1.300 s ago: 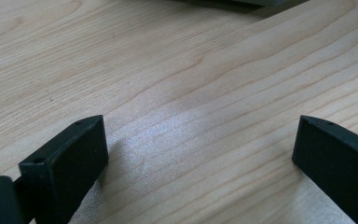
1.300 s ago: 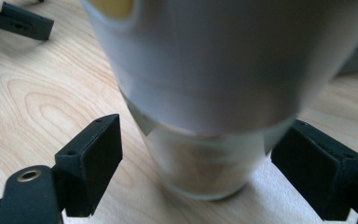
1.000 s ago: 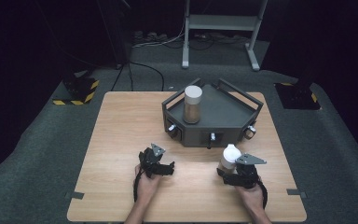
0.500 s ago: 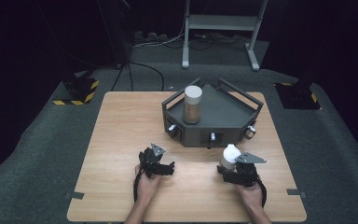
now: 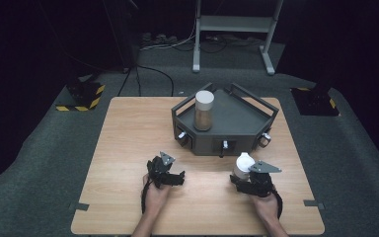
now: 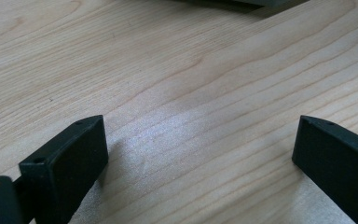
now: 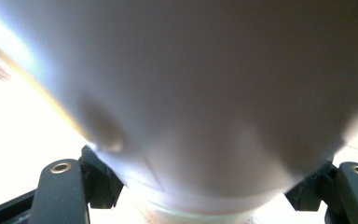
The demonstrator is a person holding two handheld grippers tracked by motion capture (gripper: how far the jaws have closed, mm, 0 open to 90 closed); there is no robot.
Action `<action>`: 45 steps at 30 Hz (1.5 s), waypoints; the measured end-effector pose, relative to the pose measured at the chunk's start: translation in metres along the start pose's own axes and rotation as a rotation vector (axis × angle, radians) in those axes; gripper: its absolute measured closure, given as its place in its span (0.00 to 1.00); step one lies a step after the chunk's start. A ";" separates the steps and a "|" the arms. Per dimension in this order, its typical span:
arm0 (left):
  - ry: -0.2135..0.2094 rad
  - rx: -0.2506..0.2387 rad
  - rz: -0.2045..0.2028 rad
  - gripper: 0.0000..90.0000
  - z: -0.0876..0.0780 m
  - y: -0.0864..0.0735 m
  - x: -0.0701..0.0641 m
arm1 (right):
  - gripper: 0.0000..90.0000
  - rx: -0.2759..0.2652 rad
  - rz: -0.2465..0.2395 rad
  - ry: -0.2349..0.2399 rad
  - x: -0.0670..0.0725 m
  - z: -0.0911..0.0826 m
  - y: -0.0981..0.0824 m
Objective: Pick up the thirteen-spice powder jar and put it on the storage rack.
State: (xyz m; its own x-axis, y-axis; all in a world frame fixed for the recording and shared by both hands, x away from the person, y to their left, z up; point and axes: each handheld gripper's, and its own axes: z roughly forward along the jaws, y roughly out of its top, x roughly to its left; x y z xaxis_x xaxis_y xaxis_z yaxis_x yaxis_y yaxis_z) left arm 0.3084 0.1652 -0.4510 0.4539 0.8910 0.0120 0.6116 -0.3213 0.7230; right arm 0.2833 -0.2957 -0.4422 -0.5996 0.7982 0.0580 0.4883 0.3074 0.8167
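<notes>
A white bottle stands on the wooden table near the front right, and my right gripper is shut on it. In the right gripper view the white bottle looms very close between the jaws. My left gripper rests low over the table at the front centre-left, its jaws wide apart with bare wood between them. In the left gripper view its black fingers frame the empty tabletop. A tall jar with a white lid stands in the dark grey tray.
The grey tray sits at the table's far centre-right, with small knobs along its front wall. Beyond the table lie dark carpet, cables and a metal stand. Yellow-black striped blocks sit on the floor at the left.
</notes>
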 end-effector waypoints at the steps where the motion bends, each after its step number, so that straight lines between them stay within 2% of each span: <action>1: 0.000 0.000 0.000 0.04 0.000 0.000 0.000 | 0.32 -0.002 0.000 -0.001 0.000 0.000 0.000; 23: 0.000 0.000 0.000 0.04 0.000 0.000 0.000 | 0.34 -0.015 -0.028 -0.017 0.005 -0.002 -0.001; 33: 0.000 0.000 0.000 0.04 0.000 0.000 0.000 | 0.34 -0.009 -0.038 -0.016 0.004 -0.001 0.004; 45: 0.000 0.000 0.000 0.04 0.000 0.000 0.000 | 0.34 -0.021 -0.030 -0.018 -0.001 -0.008 0.009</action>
State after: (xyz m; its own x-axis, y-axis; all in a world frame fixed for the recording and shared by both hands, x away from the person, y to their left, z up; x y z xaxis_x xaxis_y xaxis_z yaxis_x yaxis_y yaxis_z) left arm 0.3084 0.1652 -0.4510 0.4538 0.8910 0.0121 0.6116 -0.3213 0.7230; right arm 0.2830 -0.2987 -0.4305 -0.6019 0.7982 0.0228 0.4565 0.3205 0.8300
